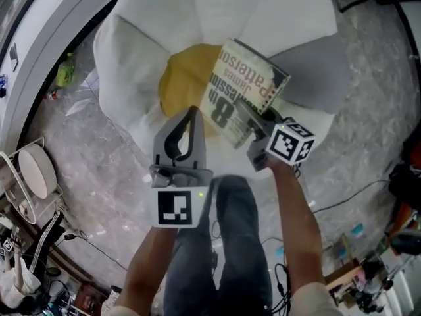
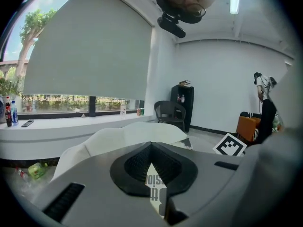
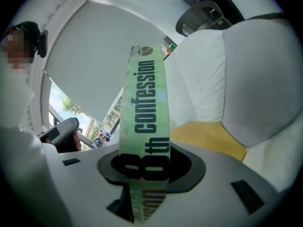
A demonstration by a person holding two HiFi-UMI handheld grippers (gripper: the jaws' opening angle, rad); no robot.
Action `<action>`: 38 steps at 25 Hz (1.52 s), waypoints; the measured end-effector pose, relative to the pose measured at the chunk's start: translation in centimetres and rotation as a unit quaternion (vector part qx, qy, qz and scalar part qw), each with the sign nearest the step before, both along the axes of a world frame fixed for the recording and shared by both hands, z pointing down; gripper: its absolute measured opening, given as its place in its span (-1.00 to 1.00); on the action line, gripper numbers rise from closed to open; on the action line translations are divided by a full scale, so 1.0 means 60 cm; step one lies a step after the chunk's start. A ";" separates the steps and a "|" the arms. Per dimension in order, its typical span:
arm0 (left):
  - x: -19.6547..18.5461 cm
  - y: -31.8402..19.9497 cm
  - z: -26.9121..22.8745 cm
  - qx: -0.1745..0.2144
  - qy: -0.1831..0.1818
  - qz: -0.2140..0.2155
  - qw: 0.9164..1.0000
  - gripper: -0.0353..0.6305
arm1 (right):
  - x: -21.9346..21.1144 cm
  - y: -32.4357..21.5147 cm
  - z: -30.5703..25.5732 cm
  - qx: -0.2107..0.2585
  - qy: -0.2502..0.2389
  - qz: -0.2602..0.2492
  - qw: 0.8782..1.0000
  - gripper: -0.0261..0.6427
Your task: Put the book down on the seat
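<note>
Two grippers, head view: the right gripper (image 1: 253, 130) is clamped on the near end of the paperback book (image 1: 245, 87). The left gripper (image 1: 190, 118) has its jaws together on nothing, with its tips just beside the book's left edge.
Book, head view: it lies tilted and cover-up over the middle of the flower-shaped seat (image 1: 217, 12), overlapping the right side of the seat's yellow centre cushion (image 1: 179, 84). I cannot tell whether it rests on the cushion or hangs just above it.
Why held so: gripped at one end, the book's free end leads in over the seat, which I judge suits laying it flat.
Left gripper view: the closed jaws of the left gripper (image 2: 151, 150) leave a small gap behind the tips. Print on the book (image 2: 154, 186) shows through that gap, beyond the jaws and not between the pads.
Seat, left gripper view: white petals of the seat (image 2: 137, 132) rise just past the jaws. The right gripper's marker cube (image 2: 230, 144) sits at the seat's right.
Right gripper view: the right gripper (image 3: 142, 171) presses on both covers of the book (image 3: 144, 117). The spine faces the camera and stands upright between the jaws.
Seat, right gripper view: the yellow centre cushion (image 3: 208, 136) lies beyond the spine, with the seat's petals (image 3: 203, 74) behind it.
Step in hand: the book is over the seat's middle but not yet let go. My guess is that what remains is to lower it and open the right jaws.
</note>
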State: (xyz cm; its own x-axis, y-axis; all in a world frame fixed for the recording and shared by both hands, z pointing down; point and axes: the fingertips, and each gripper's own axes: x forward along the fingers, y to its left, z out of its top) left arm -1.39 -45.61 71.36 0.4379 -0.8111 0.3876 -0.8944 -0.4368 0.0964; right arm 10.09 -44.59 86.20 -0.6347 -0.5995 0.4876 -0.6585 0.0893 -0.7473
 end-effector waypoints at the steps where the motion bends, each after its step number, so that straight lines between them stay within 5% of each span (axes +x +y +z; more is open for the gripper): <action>1: 0.002 -0.002 0.010 -0.001 0.001 -0.002 1.000 -0.88 | 0.000 -0.009 0.013 -0.001 -0.012 0.002 1.000 -0.45; 8: 0.061 0.001 0.048 0.010 0.003 0.018 1.000 -0.88 | -0.014 -0.060 0.076 0.007 -0.138 0.006 0.990 -0.45; 17: 0.114 0.007 0.096 -0.003 0.016 0.002 1.000 -0.88 | -0.010 -0.070 0.143 -0.013 -0.214 0.001 0.977 -0.45; 25: 0.086 0.010 0.124 -0.008 0.018 -0.008 1.000 -0.88 | 0.004 -0.051 0.239 -0.104 -0.199 0.079 0.971 -0.44; 32: 0.077 0.010 0.135 0.002 -0.001 -0.004 1.000 -0.88 | 0.005 -0.049 0.272 -0.120 -0.158 0.118 0.973 -0.43; 38: 0.076 0.014 0.133 0.001 -0.005 -0.001 1.000 -0.88 | 0.001 -0.049 0.259 -0.113 -0.120 0.145 0.976 -0.10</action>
